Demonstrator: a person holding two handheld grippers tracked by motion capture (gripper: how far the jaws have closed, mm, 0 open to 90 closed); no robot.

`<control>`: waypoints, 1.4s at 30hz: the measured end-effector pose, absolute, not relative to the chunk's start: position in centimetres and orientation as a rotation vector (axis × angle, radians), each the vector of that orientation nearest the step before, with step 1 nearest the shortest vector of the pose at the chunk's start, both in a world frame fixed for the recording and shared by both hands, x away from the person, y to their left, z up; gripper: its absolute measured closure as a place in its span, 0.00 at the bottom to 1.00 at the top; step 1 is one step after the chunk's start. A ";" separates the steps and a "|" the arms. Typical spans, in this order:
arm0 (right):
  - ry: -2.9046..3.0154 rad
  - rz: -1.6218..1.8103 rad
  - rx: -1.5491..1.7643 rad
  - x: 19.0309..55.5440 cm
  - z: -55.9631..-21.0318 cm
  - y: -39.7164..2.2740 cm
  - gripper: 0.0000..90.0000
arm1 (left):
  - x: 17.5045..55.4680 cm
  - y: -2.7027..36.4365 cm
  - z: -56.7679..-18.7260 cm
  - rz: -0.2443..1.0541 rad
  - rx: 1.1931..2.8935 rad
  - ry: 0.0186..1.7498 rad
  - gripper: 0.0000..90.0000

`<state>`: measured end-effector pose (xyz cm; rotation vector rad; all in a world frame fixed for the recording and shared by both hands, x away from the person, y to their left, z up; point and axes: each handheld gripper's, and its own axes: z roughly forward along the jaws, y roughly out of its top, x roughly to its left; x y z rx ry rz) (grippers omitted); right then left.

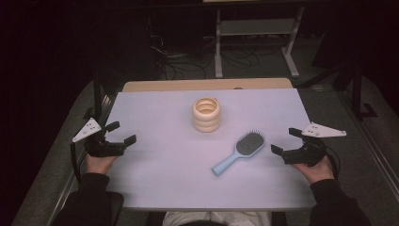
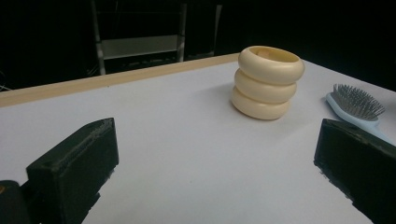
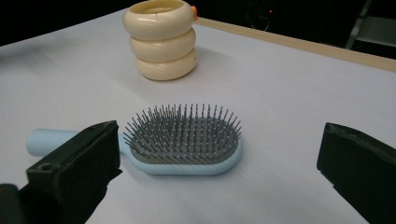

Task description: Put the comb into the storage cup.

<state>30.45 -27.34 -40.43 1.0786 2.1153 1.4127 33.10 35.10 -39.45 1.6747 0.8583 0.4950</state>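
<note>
Blue brush [image 1: 239,151] lies untouched right of centre, cream holder [image 1: 206,114] farther off; left gripper [image 1: 119,133] and right gripper [image 1: 285,141] both gape wide, empty; nothing looks begun.

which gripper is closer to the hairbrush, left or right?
The right gripper: its open jaws sit just off the bristle head of the blue hairbrush. The left gripper is open at the table's opposite edge.
</note>
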 end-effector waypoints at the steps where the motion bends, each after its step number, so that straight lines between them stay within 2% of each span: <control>1: 2.116 1.416 1.077 30.4 -40.4 -27.3 0.00 | 33.1 35.1 -39.4 0.493 1.672 0.858 0.00; 31: 2.110 1.440 1.052 30.0 -39.9 -27.1 0.00 | 32.9 35.0 -39.4 0.489 1.678 0.845 0.00; 42: 2.141 1.469 1.034 30.1 -38.6 -26.0 0.00 | 32.7 35.0 -39.5 0.483 1.680 0.848 0.00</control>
